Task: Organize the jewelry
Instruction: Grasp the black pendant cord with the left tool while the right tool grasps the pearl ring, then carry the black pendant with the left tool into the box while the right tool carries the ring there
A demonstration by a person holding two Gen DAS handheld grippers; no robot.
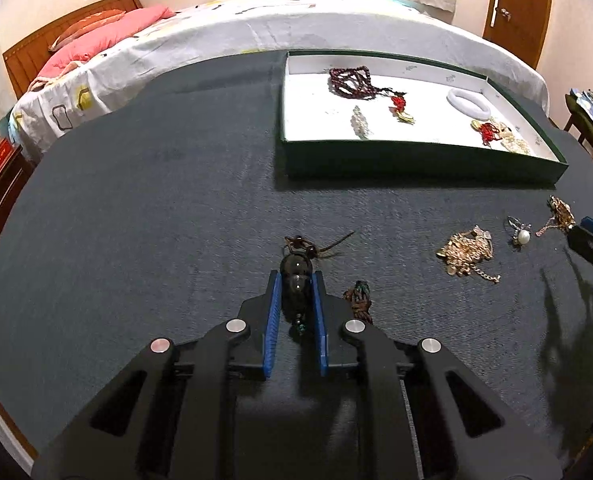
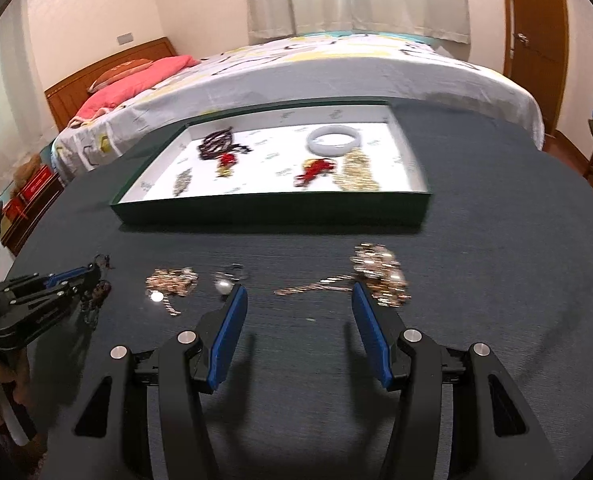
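1. On the dark woven table cloth [image 1: 156, 208] lie five loose jewels: a dark glossy pendant [image 1: 295, 280] with cord, a small brown braided piece [image 1: 359, 298], a gold chain heap [image 1: 466, 250], a pearl brooch [image 1: 520, 236] and another gold chain cluster [image 2: 380, 276].
2. The green tray [image 1: 416, 162] with white floor holds five pieces, among them one smooth white bangle [image 1: 469, 103].
3. The left gripper [image 1: 296, 280] has its blue pads pressed on the pendant, on the table.
4. The right gripper [image 2: 296, 300] stands about half open, empty, with one finger touching the chain cluster.

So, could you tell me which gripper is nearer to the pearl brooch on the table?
Right. The right gripper hangs open, its left finger right beside the pearl brooch; the left gripper is shut on the dark pendant, beyond a gold chain pile.
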